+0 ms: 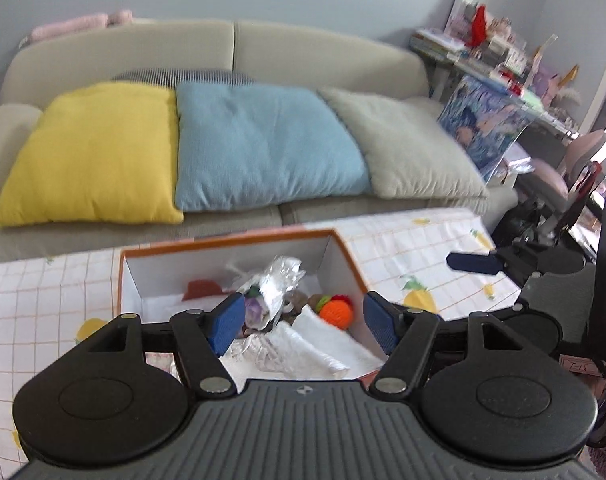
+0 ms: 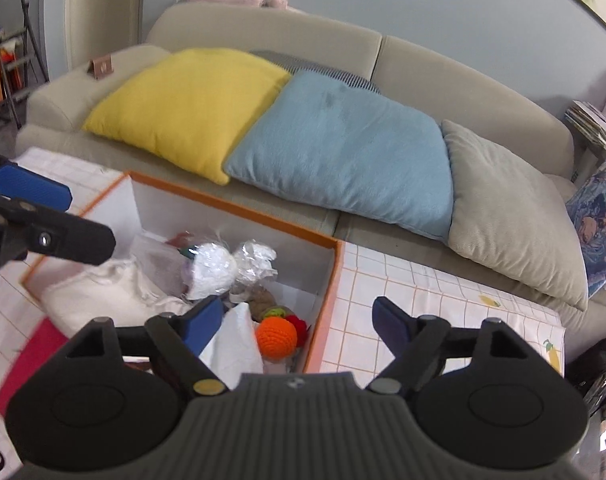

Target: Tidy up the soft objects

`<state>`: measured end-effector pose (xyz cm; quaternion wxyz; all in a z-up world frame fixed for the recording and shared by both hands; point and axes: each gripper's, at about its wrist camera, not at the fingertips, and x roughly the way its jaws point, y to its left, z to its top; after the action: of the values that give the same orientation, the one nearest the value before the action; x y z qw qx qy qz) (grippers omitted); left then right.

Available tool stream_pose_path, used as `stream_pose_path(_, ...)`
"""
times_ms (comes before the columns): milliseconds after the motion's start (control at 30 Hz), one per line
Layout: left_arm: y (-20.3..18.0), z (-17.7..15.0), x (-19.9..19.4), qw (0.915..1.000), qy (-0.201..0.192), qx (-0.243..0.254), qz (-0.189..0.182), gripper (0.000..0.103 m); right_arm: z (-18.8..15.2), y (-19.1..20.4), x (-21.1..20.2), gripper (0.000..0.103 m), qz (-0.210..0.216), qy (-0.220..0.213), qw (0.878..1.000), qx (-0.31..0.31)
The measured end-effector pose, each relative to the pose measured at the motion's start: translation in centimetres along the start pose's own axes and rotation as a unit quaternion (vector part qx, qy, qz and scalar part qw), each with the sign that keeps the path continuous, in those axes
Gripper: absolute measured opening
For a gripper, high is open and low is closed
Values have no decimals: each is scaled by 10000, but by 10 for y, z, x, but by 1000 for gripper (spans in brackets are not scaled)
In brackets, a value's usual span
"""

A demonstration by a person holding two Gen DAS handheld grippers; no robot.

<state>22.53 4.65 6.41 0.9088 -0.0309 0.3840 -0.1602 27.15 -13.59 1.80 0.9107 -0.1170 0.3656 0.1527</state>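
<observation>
From my right camera, the right gripper (image 2: 297, 322) hangs with its jaws spread wide and empty above the orange-rimmed box (image 2: 330, 276). Inside I see an orange crocheted ball (image 2: 276, 337), white cloth (image 2: 99, 294) and a crinkly plastic-wrapped bundle (image 2: 215, 268). The left gripper (image 2: 31, 188) pokes in from the left. Behind, yellow (image 2: 183, 110), blue (image 2: 343, 148) and grey (image 2: 511, 208) cushions lie on the sofa (image 2: 443, 68).

Black left gripper (image 1: 303, 322), blue-padded jaws, ribbed grey housing, silver screws.

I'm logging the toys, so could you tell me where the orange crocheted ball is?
The orange crocheted ball lies inside the orange-rimmed box, near its right wall, beside a folded white cloth.
</observation>
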Motion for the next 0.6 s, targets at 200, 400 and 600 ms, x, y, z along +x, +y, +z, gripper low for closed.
stream_pose_path(200,-31,-20,-59,9973,-678,273,48,88,-22,-2,-78,88,284,-493,9977,355)
stream_pose_path(400,-63,-58,-99,9884,-1278,732,367,89,-55,3,-147,97,356,-980,9927,601)
stream_pose_path(600,-77,-103,-116,9774,-1689,797,992,91,-97,17,-190,100,197,-1282,9865,1002)
